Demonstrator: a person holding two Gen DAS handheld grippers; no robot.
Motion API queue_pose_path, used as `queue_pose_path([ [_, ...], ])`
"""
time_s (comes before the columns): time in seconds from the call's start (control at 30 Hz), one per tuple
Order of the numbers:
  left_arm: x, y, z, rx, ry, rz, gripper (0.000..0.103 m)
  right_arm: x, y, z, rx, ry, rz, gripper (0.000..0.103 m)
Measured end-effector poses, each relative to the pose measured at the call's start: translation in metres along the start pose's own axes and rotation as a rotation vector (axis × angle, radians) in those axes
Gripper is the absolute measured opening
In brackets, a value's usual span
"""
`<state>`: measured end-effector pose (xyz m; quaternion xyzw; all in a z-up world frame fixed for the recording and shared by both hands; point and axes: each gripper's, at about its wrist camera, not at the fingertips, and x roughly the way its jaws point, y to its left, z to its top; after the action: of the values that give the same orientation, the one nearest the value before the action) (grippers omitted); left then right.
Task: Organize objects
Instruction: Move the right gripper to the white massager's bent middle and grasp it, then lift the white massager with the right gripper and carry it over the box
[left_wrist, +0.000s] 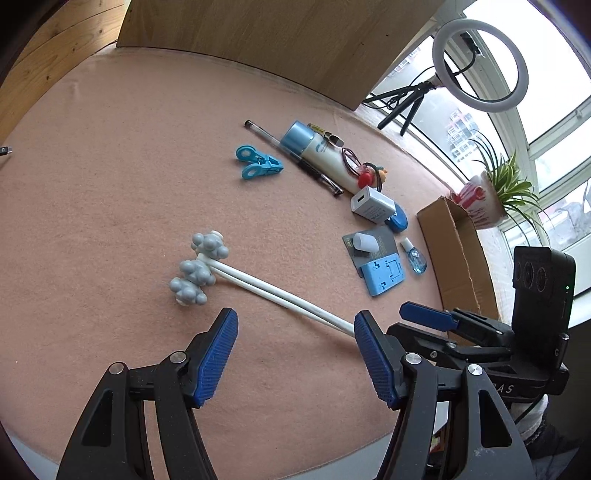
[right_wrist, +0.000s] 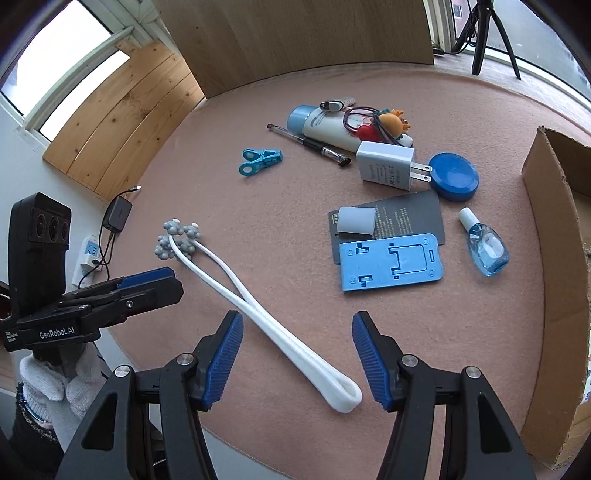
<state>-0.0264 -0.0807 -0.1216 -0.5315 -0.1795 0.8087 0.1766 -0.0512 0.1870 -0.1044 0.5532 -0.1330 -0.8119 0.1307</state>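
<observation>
So here's where we're at: both sets of fingers are spread apart with nothing between the pads. The right gripper (right_wrist: 297, 358) hangs over the looped white handle end of the massager (right_wrist: 258, 317), which runs diagonally from bottom centre of the right wrist view up to its knobbly grey rollers at middle left. The loop lies between the two fingers but neither pad touches it, so we read this as lining up for a pick, not a grip yet. The left gripper (left_wrist: 295, 354) sits empty at the bottom of its own view, with the massager's stems passing just behind its right finger.

Everything else is loose on the pink worktop (right_wrist: 258, 221): the blue phone stand (right_wrist: 391, 264) on a dark card in the middle, a small blue bottle (right_wrist: 487, 251) to its right, then the white charger (right_wrist: 384, 166), blue round lid (right_wrist: 454, 177), white tube (right_wrist: 325, 125), pen (right_wrist: 310, 142) and blue clip (right_wrist: 260, 160) further up the frame.

The cardboard box (right_wrist: 546, 258) stands open along the right edge, which we guess is where stuff goes.

Room-wise, the left half of the worktop is bare. The near edge runs right under the fingers, and the massager's loop lies close to it, so a nudge could push it off.
</observation>
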Motion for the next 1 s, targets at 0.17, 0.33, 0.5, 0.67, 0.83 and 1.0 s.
queue_pose_path([
  [0.17, -0.011, -0.002, 0.007, -0.006, -0.042, 0.057, 0.069, 0.014, 0.021, 0.005, -0.055, 0.003, 0.039, 0.043],
  [0.33, -0.017, 0.008, 0.004, -0.041, -0.04, 0.085, 0.069, 0.032, 0.035, 0.003, -0.089, 0.061, 0.074, 0.034],
  [0.5, -0.018, 0.017, -0.007, -0.072, -0.034, 0.116, 0.069, 0.033, 0.048, -0.006, -0.158, 0.09, 0.098, 0.034],
  [0.67, -0.017, 0.024, -0.021, -0.107, -0.032, 0.139, 0.069, 0.029, 0.049, -0.009, -0.151, 0.138, 0.194, 0.034],
  [0.83, -0.019, 0.033, -0.037, -0.166, -0.036, 0.155, 0.069, 0.015, 0.046, -0.007, -0.181, 0.123, 0.175, 0.034],
  [1.0, -0.011, 0.044, -0.047, -0.22, -0.032, 0.159, 0.066, 0.02, 0.036, -0.007, -0.227, 0.17, 0.124, 0.034],
])
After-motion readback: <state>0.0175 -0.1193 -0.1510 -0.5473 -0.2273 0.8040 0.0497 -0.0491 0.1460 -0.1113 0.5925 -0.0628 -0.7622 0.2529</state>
